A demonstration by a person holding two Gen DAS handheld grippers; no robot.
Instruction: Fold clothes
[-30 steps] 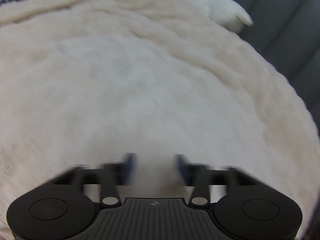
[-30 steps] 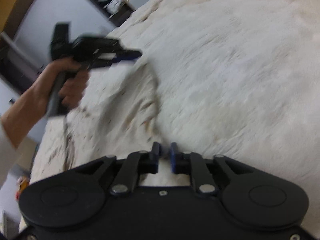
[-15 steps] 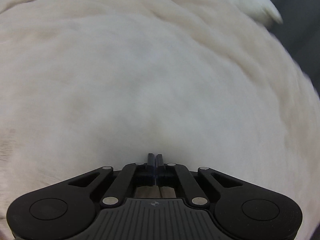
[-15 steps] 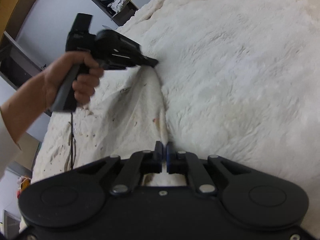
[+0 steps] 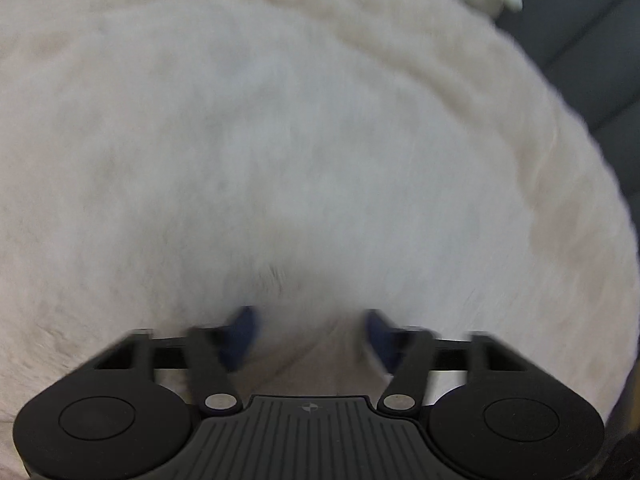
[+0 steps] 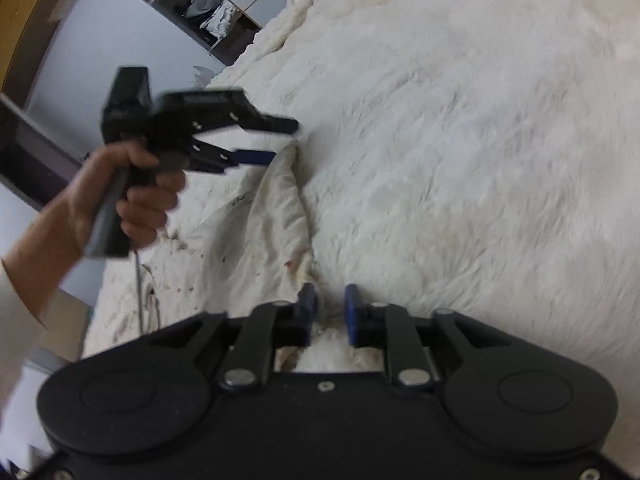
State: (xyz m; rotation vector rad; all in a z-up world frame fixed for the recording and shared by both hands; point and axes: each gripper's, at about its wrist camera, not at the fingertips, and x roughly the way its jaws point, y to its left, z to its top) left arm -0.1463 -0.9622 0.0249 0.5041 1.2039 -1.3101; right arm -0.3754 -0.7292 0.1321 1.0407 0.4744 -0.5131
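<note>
At the bottom of the right wrist view, right gripper (image 6: 328, 304) jaws are opening, a tuft of the white fleece garment (image 6: 460, 140) between the blue pads, not pinched. Fleece fills the frame from 12 to 5 o'clock. Its turned-back flap (image 6: 276, 216), smooth lining up, runs from 6 toward 10 o'clock. Left gripper (image 6: 286, 140) at 10 o'clock, held by a hand (image 6: 136, 192), jaws released, tips just above the flap's peak. Left wrist view: fingers wide apart over the pile, blurred. Grey cushion (image 5: 580, 40) at 2 o'clock.
</note>
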